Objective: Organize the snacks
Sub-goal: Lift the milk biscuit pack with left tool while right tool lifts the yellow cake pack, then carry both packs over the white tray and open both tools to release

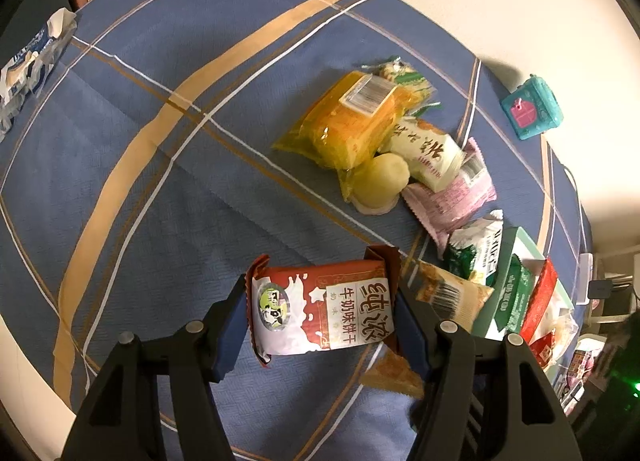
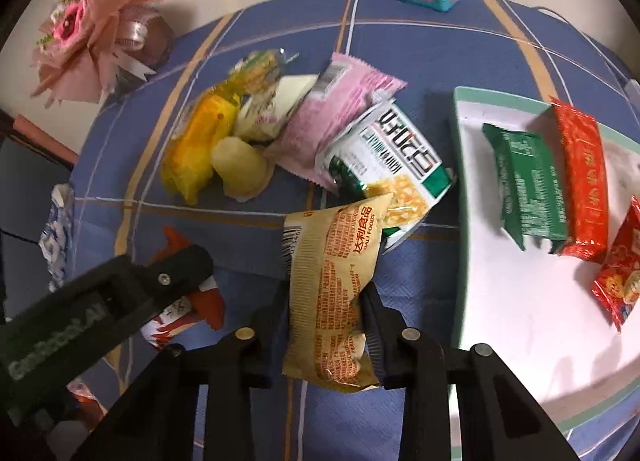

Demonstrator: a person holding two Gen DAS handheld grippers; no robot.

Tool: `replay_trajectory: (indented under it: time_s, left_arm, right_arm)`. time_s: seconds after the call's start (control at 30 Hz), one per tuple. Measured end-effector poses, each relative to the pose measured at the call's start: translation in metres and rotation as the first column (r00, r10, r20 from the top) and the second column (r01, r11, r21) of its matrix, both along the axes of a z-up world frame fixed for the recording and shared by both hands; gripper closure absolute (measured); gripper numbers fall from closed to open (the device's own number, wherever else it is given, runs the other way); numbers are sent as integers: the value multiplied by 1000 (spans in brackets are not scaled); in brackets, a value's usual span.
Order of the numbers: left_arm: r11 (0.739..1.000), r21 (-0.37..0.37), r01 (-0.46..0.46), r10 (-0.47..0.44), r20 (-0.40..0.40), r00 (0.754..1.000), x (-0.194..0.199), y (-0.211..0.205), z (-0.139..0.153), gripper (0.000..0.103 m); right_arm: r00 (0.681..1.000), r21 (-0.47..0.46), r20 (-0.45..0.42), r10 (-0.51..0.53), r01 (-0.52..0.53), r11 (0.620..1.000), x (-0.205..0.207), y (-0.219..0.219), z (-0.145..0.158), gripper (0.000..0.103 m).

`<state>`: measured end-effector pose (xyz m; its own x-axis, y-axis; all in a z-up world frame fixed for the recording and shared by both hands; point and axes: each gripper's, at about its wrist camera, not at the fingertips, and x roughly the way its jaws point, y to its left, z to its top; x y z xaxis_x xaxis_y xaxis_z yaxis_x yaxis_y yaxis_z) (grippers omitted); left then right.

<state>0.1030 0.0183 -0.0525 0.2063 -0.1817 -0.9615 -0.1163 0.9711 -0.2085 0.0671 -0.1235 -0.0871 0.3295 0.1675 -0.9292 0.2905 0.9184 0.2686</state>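
The left gripper [image 1: 320,321] is clamped on a red-and-white milk biscuit packet [image 1: 322,311], held near the blue plaid tablecloth [image 1: 160,141]. The right gripper [image 2: 326,317] is clamped on a tan snack packet [image 2: 334,285], just left of the green-rimmed white tray [image 2: 460,181]. In the tray lie a green packet [image 2: 528,189] and a red packet [image 2: 582,181], side by side. Farther away on the cloth is a pile: a pink packet [image 2: 332,117], a yellow packet [image 2: 200,145] and a green-and-white packet [image 2: 396,153].
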Motion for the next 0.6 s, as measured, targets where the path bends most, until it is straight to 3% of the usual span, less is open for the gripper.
replay_trajectory:
  time_s: [0.27, 0.47, 0.6]
  left_arm:
    - [999, 8, 50, -50, 58, 997, -9, -21, 22, 35]
    - [988, 0, 157, -157, 61, 986, -22, -64, 24, 35]
    - [964, -11, 267, -266, 62, 962, -39, -107, 25, 35]
  right_arm:
    - [994, -6, 90, -56, 57, 998, -22, -25, 49, 68]
    - [988, -136, 76, -138, 147, 980, -40, -65, 64, 68]
    - [972, -199, 57, -227, 234, 952, -62, -107, 66, 68]
